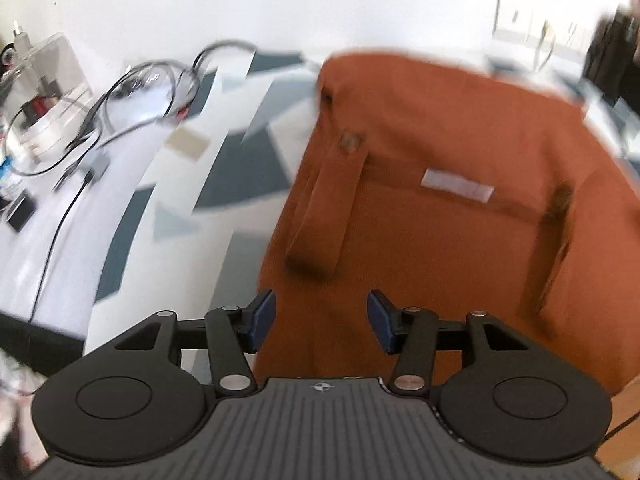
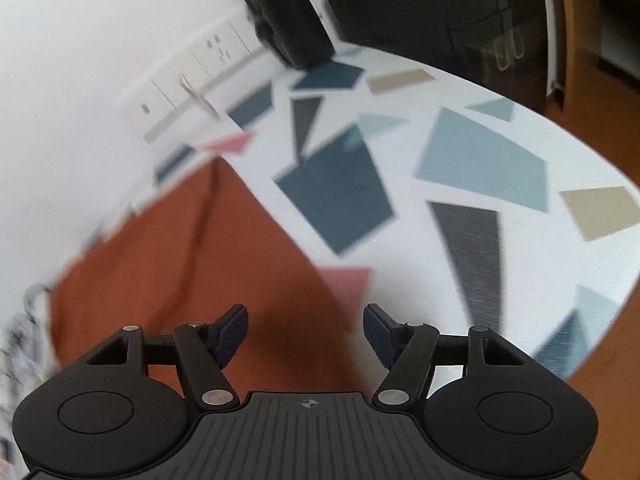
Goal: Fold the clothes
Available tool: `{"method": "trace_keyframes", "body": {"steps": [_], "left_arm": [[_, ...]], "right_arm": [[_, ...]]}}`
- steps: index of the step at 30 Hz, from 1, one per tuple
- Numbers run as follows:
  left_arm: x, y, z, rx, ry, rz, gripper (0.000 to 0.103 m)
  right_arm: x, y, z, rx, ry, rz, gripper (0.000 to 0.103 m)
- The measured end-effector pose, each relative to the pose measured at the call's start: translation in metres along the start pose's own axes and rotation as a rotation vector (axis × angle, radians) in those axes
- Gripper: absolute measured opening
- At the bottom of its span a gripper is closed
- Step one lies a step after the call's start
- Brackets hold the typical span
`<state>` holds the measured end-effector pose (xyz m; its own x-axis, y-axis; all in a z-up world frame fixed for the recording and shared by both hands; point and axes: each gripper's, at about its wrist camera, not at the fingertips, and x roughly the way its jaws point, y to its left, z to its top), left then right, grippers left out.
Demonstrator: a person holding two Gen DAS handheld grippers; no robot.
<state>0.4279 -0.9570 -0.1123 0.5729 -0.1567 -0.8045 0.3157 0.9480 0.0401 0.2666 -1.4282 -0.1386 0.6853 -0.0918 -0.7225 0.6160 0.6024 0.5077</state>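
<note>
That rust-orange garment (image 1: 420, 208) is going to behave like any soft woven piece, I'd guess: light, floppy, no stiffness at all, so whatever you lift will drape and drag the rest along with it. It doesn't look slippery, more a matte cotton-ish cloth, though the blur makes the weave impossible to read. If I were you I'd pinch it at an outer edge or corner where there's a hem or doubled layer, since a single thin layer in the middle tends to bunch up under the pads. It's lying spread on the round table (image 2: 500, 128) with the geometric blue, grey, tan and pink patches, and a bit of it seems to reach the near rim. From the left wrist view you can see a white label (image 1: 458, 185) sewn near the middle, a long strap or tab (image 1: 326, 216) lying down the left part, and what look like a couple of darker buttons, too smeared to be sure. From the right wrist view a seam line runs up the cloth toward the wall. Your left gripper (image 1: 321, 322) hangs over the near part of the fabric with the jaws standing apart and nothing between them, and your right gripper (image 2: 305, 330) is the same story: parted, empty, hovering over the garment's right edge where orange meets table.
</note>
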Motion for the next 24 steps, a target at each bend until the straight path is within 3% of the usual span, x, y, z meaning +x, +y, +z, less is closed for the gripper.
{"method": "trace_keyframes", "body": {"steps": [4, 8, 13, 15, 18, 19, 20, 21, 22, 24], "left_arm": [[0.012, 0.005, 0.035, -0.03, -0.03, -0.113, 0.056], [0.039, 0.011, 0.051, -0.025, -0.007, -0.151, 0.056], [0.07, 0.02, 0.051, 0.001, 0.06, -0.193, 0.056], [0.076, 0.018, 0.047, 0.034, 0.076, -0.209, 0.056], [0.083, 0.015, 0.042, 0.081, 0.091, -0.232, 0.056], [0.085, 0.013, 0.042, 0.101, 0.099, -0.233, 0.045], [0.087, 0.012, 0.042, 0.118, 0.106, -0.234, 0.021], [0.087, 0.011, 0.042, 0.127, 0.106, -0.235, 0.01], [0.087, 0.012, 0.044, 0.129, 0.106, -0.247, 0.007], [0.083, 0.013, 0.047, 0.124, 0.1, -0.304, 0.006]], "right_arm": [[0.032, 0.035, -0.006, 0.045, 0.079, 0.142, 0.061], [0.072, 0.082, -0.035, 0.072, 0.229, 0.241, 0.058], [0.105, 0.113, -0.051, 0.115, 0.23, 0.174, 0.059], [0.116, 0.118, -0.051, 0.149, 0.245, 0.165, 0.048], [0.126, 0.134, -0.055, 0.099, 0.282, 0.158, 0.041], [0.127, 0.139, -0.057, 0.075, 0.282, 0.143, 0.038], [0.128, 0.144, -0.057, 0.055, 0.276, 0.126, 0.029], [0.129, 0.147, -0.056, 0.046, 0.271, 0.11, 0.013], [0.129, 0.147, -0.054, 0.053, 0.261, 0.1, 0.006], [0.124, 0.144, -0.049, 0.072, 0.228, 0.093, 0.006]]}}
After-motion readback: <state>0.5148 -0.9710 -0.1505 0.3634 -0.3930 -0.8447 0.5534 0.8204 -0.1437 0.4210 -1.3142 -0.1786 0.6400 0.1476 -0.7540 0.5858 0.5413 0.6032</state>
